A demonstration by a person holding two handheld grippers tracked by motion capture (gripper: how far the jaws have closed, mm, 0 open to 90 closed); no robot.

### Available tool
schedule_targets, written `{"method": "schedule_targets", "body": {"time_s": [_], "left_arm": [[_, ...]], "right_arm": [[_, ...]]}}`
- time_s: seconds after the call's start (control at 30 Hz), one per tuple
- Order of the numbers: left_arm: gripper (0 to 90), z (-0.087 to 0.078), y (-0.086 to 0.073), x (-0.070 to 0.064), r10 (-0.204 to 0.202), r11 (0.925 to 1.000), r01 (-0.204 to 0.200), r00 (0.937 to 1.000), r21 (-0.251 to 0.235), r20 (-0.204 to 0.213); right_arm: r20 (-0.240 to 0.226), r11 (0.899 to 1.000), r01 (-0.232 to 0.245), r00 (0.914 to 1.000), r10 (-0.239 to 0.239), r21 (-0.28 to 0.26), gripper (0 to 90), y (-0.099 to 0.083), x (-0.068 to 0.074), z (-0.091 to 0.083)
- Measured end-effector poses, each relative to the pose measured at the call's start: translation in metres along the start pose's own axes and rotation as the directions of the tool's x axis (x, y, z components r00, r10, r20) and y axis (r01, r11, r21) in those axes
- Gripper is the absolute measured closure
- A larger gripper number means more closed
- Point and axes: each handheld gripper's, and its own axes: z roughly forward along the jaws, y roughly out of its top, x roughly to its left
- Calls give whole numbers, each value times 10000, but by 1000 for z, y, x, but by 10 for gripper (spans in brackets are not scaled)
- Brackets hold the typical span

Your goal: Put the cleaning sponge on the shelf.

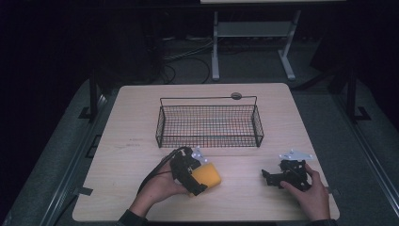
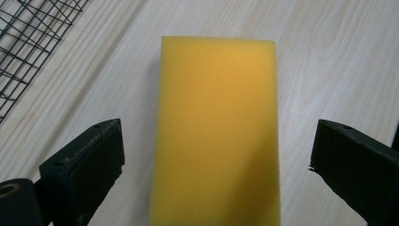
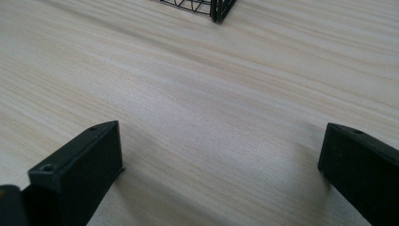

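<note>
A yellow sponge block (image 1: pixel 207 175) lies flat on the wooden table (image 1: pixel 122 141), in front of the wire basket (image 1: pixel 209 123). My left gripper (image 1: pixel 201 178) is open around the sponge (image 2: pixel 216 132), one jaw on each side with a gap to either face. My right gripper (image 1: pixel 267 176) rests low over bare wood at the front right, open, with nothing between its jaws. In the right gripper view the jaws frame bare table (image 3: pixel 221 141), and a corner of the basket (image 3: pixel 217 9) shows at the top.
The black wire basket stands empty at the table's middle, its mesh (image 2: pixel 28 42) at the upper left of the left gripper view. A small round disc (image 1: pixel 236 96) lies behind it near the far edge. A white desk frame (image 1: pixel 254 37) stands on the floor beyond.
</note>
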Motion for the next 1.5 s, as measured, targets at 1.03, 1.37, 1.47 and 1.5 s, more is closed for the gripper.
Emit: {"method": "schedule_targets", "body": {"time_s": [1.03, 1.37, 1.47, 1.5], "left_arm": [[133, 34, 9, -6, 621, 9908, -587, 9978, 1219, -244], [154, 35, 8, -6, 630, 9896, -588, 9976, 1315, -283], [203, 34, 8, -6, 628, 9904, -587, 9976, 1254, -294], [211, 34, 8, -6, 599, 9908, -559, 9978, 1233, -287]], "right_arm": [[-2, 10000, 4, 10000, -4, -2, 0, 0, 0, 0], [-1, 10000, 0, 10000, 0, -1, 0, 0, 0, 0], [-2, 10000, -4, 10000, 4, 0, 0, 0, 0, 0], [-1, 10000, -6, 10000, 6, 3, 0, 0, 0, 0]]}}
